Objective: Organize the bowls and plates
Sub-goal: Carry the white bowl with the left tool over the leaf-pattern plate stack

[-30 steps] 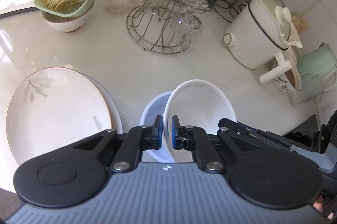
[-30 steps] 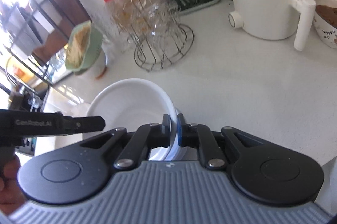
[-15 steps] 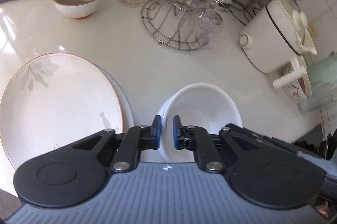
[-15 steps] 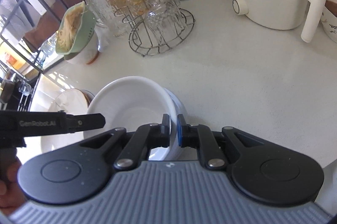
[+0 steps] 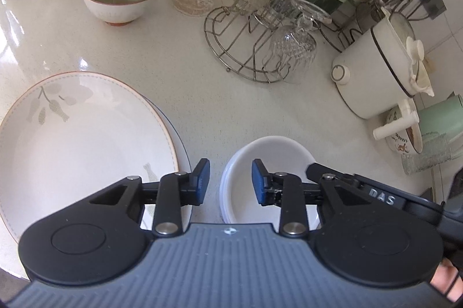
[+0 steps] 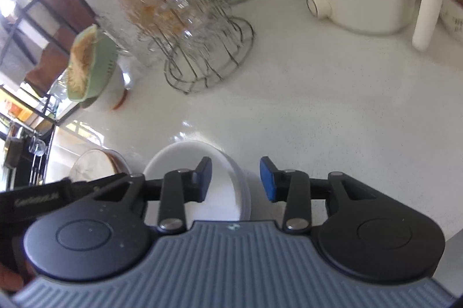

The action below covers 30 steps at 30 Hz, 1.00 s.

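Both jaws just opening, pads clear: left gripper (image 5: 230, 181) and right gripper (image 6: 235, 183) straddle opposite rims of nested bowls (image 5: 270, 154), beside stacked plates (image 5: 81, 140).

— Any lettering you can read?

— Two bits, both on the gripper bodies. In the left wrist view, the right gripper (image 5: 376, 193) reaching in from the right carries white letters on its black arm that read "DAS"; they may be part of a longer word.

— And in the other view?

— The left gripper (image 6: 37, 199), at the near left, bears pale print that looks like "GenRobot.AI", though it is blurred.
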Motion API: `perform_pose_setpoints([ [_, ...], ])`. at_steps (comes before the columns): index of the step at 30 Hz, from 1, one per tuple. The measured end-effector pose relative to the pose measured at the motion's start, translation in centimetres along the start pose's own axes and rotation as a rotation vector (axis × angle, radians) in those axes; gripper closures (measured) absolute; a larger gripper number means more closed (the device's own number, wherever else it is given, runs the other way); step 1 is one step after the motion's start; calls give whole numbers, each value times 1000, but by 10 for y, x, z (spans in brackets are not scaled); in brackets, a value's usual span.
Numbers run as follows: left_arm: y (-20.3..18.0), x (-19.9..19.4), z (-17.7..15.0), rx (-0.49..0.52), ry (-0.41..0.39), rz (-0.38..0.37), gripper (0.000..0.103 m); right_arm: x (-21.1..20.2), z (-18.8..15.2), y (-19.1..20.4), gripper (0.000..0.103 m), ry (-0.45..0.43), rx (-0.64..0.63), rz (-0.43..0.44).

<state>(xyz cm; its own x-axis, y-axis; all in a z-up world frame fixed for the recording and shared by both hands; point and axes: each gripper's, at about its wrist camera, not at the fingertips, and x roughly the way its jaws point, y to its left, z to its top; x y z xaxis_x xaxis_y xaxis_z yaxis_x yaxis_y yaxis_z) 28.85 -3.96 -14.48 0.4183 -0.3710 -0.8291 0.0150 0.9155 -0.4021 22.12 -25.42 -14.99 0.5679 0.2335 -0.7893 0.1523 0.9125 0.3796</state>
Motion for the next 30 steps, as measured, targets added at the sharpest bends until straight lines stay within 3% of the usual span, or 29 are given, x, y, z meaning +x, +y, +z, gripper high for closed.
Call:
perform_pose_setpoints([
  [7,-6,9,1,54,40,-5,66,17,-12,-8,69,59,60,-3],
  [17,-19,21,1,95,70,-11,65,19,-18,-12,87,99,102,-51],
  [25,-40,39,-3,124,109,-15,55,14,-14,-13,89,104,47,-86],
  [30,-65,56,-9,186,141,-26,55,4,-15,-32,89,95,80,-116],
])
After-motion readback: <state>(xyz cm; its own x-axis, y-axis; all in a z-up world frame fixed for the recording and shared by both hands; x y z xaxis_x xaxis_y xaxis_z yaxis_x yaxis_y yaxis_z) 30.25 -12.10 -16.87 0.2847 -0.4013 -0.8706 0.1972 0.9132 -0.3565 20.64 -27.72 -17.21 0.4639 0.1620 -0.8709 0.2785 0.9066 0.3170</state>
